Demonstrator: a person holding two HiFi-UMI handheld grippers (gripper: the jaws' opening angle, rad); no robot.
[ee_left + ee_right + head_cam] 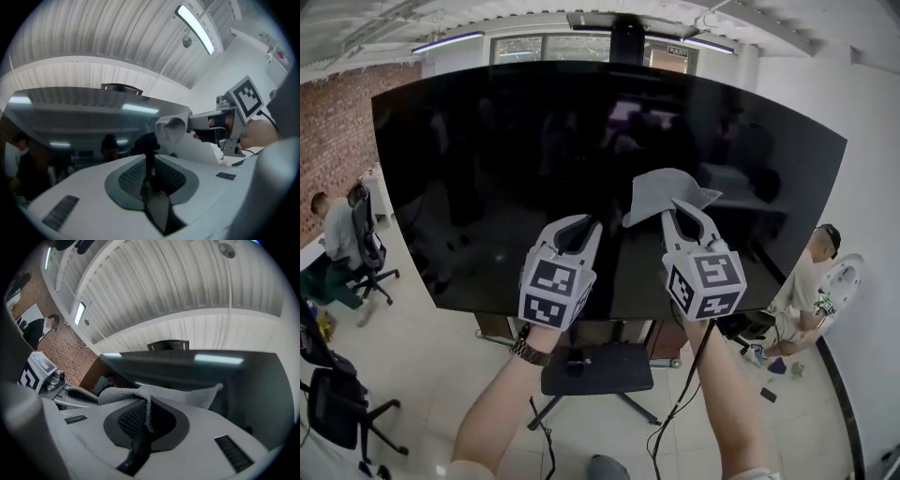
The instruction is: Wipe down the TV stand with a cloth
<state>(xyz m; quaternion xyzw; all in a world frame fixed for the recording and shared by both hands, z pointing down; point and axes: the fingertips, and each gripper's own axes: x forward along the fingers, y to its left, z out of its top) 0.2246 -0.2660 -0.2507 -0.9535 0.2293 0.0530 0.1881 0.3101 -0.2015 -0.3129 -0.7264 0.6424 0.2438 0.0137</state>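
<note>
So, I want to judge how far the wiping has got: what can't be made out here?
- TV stand: in the head view it is mostly hidden behind the TV; neither gripper view shows it.
- Whether the cloth, clamped in the right tool, touches the TV: no view settles it.
- Dust or smears: too small in every view.

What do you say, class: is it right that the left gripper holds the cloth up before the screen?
No. The right gripper holds the cloth up before the screen; the right gripper view shows it pinched in those jaws. The left gripper is shut and empty.
</note>
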